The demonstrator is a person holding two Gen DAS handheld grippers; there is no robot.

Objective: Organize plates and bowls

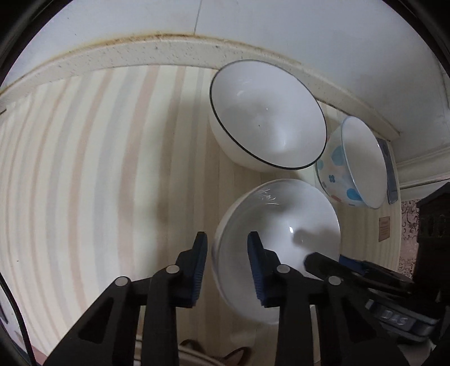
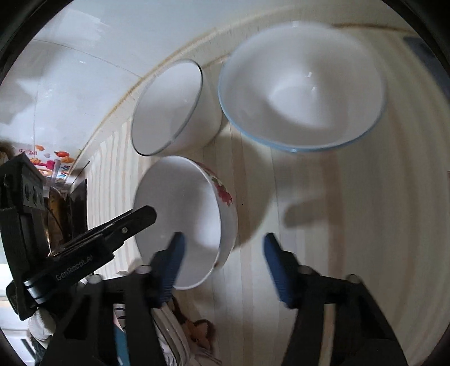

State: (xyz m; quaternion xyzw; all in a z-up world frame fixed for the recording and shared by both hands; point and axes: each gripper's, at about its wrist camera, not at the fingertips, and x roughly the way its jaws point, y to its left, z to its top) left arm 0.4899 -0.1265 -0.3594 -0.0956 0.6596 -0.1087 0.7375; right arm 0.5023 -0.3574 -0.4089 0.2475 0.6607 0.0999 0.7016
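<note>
Left wrist: left gripper [image 1: 227,245] straddles bowl [image 1: 281,225] rim.

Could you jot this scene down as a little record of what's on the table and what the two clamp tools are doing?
surface: striped cloth
bowls: three, upright, none stacked
nearest: flowered bowl
behind it: black-rimmed bowl, blue-rimmed spotted bowl
left gripper: open, straddling the flowered bowl's rim
right gripper: open, straddling the opposite rim

Striped table against a white wall.
Pastel-striped table [image 1: 84,169] meets a speckled cream ledge [image 1: 140,53] under the glossy white wall [image 1: 253,19].
</note>
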